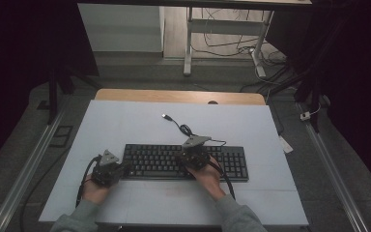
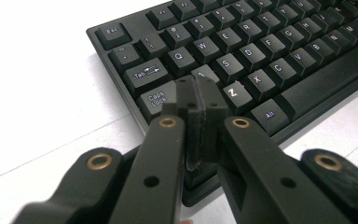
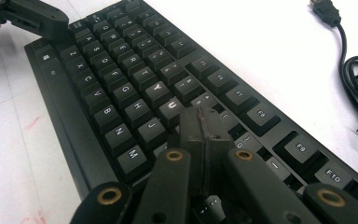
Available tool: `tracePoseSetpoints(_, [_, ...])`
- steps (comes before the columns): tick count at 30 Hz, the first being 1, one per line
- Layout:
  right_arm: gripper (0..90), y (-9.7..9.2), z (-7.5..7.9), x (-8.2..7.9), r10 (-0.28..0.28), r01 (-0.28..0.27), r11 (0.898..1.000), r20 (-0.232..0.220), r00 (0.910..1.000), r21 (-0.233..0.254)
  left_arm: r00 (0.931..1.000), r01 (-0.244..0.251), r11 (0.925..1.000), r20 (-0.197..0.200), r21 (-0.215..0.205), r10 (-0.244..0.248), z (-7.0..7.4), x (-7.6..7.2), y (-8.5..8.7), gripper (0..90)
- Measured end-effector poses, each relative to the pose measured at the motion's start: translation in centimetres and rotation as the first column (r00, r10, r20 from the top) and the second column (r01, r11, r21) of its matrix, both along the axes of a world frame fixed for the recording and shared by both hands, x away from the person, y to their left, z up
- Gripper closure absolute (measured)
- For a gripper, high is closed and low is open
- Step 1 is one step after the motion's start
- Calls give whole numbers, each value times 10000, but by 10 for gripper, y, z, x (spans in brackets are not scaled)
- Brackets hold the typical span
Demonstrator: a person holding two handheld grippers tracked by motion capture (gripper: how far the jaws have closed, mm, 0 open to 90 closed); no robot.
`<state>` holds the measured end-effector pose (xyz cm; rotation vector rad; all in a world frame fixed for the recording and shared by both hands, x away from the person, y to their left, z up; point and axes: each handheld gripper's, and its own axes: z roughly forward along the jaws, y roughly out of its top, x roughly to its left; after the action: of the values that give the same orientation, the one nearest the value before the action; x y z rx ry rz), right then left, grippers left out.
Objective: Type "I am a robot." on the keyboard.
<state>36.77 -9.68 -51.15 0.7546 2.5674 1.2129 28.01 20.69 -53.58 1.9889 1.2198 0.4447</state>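
The keyboard (image 1: 186, 162) lies flat on the white tabletop (image 1: 125, 121), near the person's edge, its cable (image 1: 186, 129) coiled behind it and ending in a loose USB plug (image 1: 166, 116). It looks rigid and fairly light; the keys are sprung and shallow, so each wants a short, straight press on the middle of its cap. To shift the board, push a long edge, not the keycaps. The left tool (image 2: 199, 95) has its jaws pressed together, empty, tip over the A key, probably touching it. The right tool (image 3: 200, 122) is likewise closed on nothing, poised by U and J.
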Motion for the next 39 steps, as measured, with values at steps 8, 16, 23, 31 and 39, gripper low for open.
tracePoseSetpoints(8, [883,6,-3,5,-95,94,9999,-93,9999,-71,10000,48,10000,-84,38,-48,0,0,0,890])
tracePoseSetpoints(16, [891,16,-2,7,-14,15,9997,26,10000,-253,9998,106,9999,-143,75,-105,-1,1,0,891])
tracePoseSetpoints(23, [897,18,-5,9,-35,34,9986,-17,10000,-519,9998,113,9999,-147,70,-112,-1,1,0,891])
tracePoseSetpoints(31, [898,19,-5,9,-41,41,9987,-12,10000,-507,9998,119,9999,-150,71,-118,-1,1,0,891])
tracePoseSetpoints(39, [898,12,10,1,42,-50,9998,386,9992,193,9998,-103,9998,190,-145,106,3,-2,4,891])
